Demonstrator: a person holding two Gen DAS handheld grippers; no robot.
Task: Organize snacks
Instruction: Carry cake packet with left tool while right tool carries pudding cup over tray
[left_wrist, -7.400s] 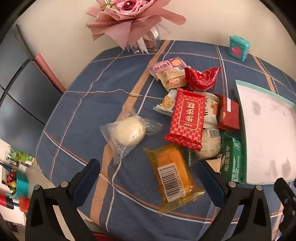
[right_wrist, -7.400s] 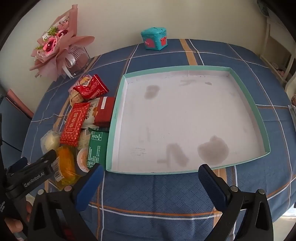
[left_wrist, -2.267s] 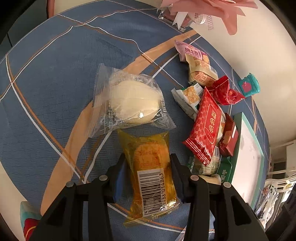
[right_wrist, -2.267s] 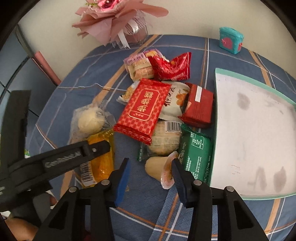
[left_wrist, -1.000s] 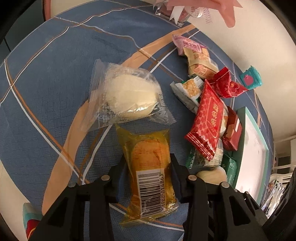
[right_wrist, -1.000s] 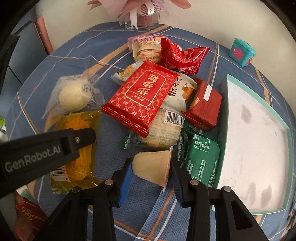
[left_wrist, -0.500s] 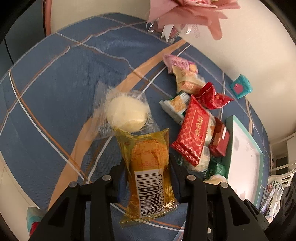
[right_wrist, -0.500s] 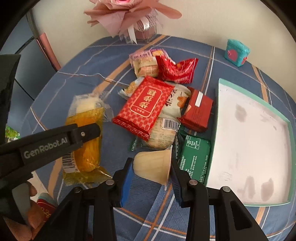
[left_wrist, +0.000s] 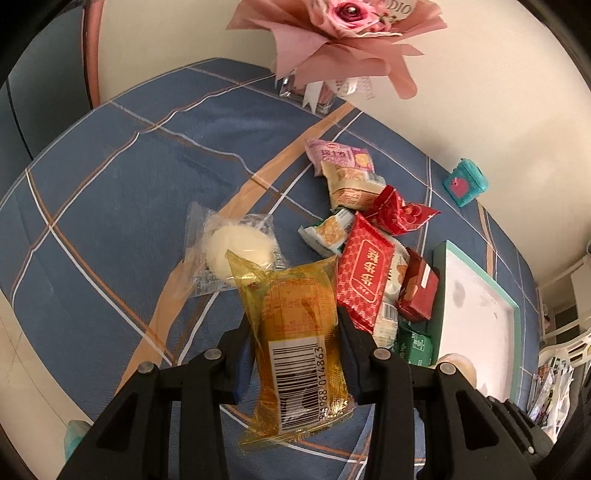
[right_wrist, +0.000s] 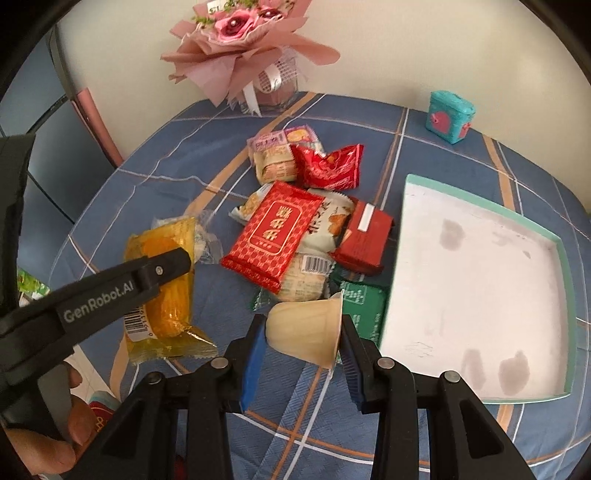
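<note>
Crowding tray (right_wrist: 406, 206): green packet (right_wrist: 364, 306); red box (right_wrist: 364, 236) | bouquet (right_wrist: 240, 48) behind

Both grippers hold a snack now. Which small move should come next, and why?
Probably carry the right gripper sideways over the white tray and lower it there. Its jaws are shut on the jelly cup, the tray lies bare just beside it, and nothing stands between them. The left gripper, shut on the yellow cake packet, is farther from the tray and could follow.
</note>
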